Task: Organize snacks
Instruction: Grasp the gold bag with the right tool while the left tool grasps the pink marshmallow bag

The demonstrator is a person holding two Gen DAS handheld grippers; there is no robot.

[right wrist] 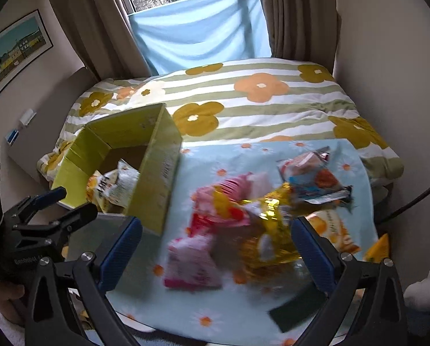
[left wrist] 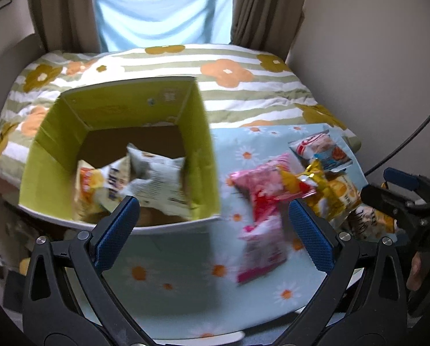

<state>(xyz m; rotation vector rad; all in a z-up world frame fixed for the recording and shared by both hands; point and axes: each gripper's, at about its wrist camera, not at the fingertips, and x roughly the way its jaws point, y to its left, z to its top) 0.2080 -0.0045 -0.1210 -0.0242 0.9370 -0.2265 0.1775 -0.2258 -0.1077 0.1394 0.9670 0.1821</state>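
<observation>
An open box [left wrist: 56, 155] with yellow-green walls stands at the left of the daisy-print cloth and holds a white packet [left wrist: 154, 178] and a yellow-orange packet [left wrist: 89, 184]. My left gripper [left wrist: 213, 204] hovers open at the box's near right corner, holding nothing. Loose on the cloth lie two pink packets [right wrist: 220, 201] [right wrist: 191, 262], a gold packet [right wrist: 269, 230], a white-and-blue packet [right wrist: 312, 176] and an orange one [right wrist: 333, 230]. My right gripper [right wrist: 216, 225] is open above the pink and gold packets, gripping none. The image is motion-blurred.
The light blue daisy cloth [left wrist: 171, 274] covers a small table against a bed with a striped flower duvet [left wrist: 243, 92]. A wall and a black cable [left wrist: 416, 132] are on the right. A dark flat card [right wrist: 298, 308] lies near the table's front edge.
</observation>
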